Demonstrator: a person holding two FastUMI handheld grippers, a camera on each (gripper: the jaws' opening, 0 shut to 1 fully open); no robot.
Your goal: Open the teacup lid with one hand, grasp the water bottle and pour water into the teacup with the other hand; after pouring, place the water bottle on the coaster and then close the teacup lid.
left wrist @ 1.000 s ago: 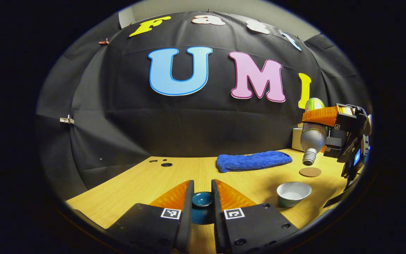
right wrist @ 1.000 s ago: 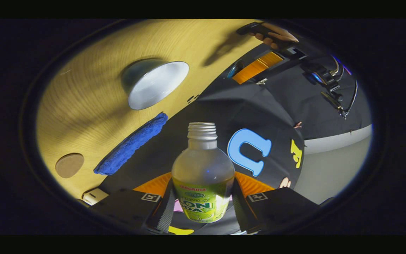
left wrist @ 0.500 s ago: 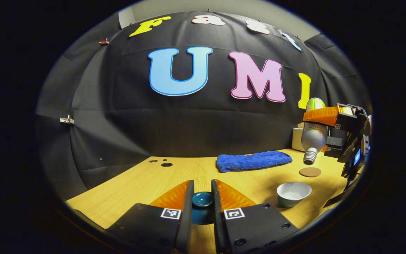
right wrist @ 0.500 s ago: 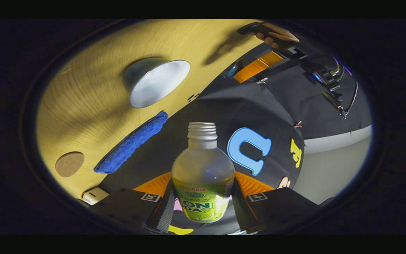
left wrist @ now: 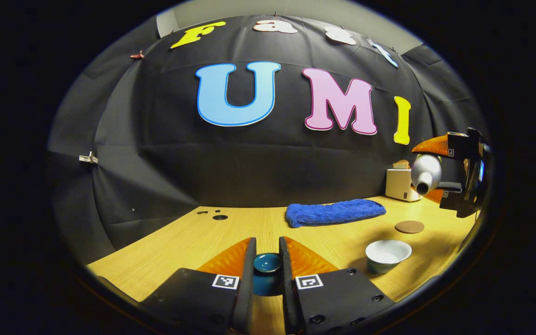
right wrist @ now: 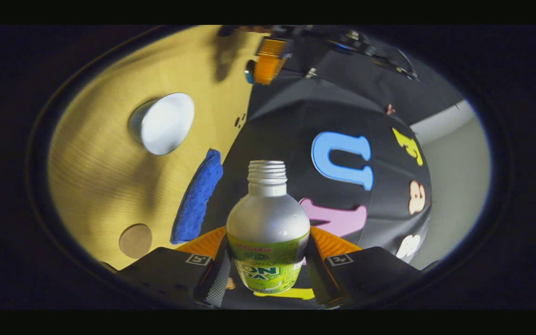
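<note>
Bottle: my right gripper (right wrist: 267,274) clamps the water bottle (right wrist: 268,232) at its labelled body; it looks light, smooth, slippery, uncapped.
Lid: my left gripper (left wrist: 266,274) pinches the teacup lid (left wrist: 266,263), probably glazed and fragile.
Teacup: teacup (left wrist: 387,255) sits open on the table (left wrist: 193,242).
Coaster: coaster (left wrist: 409,226) just beyond the cup.

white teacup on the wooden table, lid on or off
Off: the white teacup stands open, its pale inside showing, while the left gripper holds the dark blue lid.
</note>
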